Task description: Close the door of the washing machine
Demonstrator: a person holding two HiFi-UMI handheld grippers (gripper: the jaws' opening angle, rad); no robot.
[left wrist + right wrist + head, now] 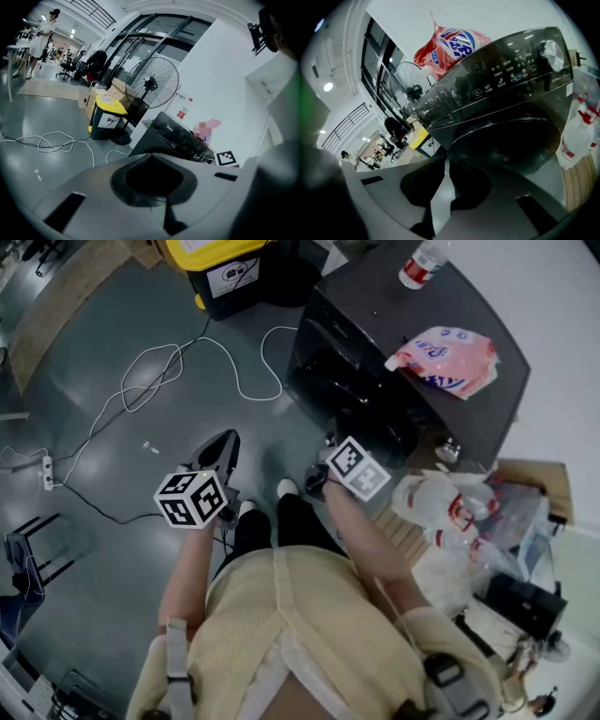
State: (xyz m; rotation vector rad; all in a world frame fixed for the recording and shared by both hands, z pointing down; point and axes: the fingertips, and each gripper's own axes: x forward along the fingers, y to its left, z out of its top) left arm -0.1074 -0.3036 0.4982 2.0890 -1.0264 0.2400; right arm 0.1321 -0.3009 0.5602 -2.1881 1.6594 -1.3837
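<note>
Item: washing machine (375,352), one, dark and glossy. It stands at the upper right of the head view, against the white wall and just ahead of the person.

Door (506,140): one, round, on the front below the control panel. In the right gripper view it appears to lie against the front. We cannot tell whether it is latched.

Handling, as we judge it: the door is rigid and hinged, with some weight to it. Its smooth face is likely slippery under the pads. We would press flat on the rim opposite the hinge, not pinch it, and push until the catch bites.

Grippers: two.
- Left gripper (150,157): jaws together, nothing between them. It points over the floor towards the machine's side.
- Right gripper (445,164): jaws drawn to a narrow slit, empty. It faces the door from near but does not touch it.

Other things, counted:
- Control knob (551,55): one.
- Pink detergent pouch (448,360): one, on the lid.
- Bottle (422,263): one, on the lid.
- Standing fan (152,84): one.
- Yellow-lidded bin (230,273): one.
- White cable (159,371): loose on the floor, number unclear.
</note>
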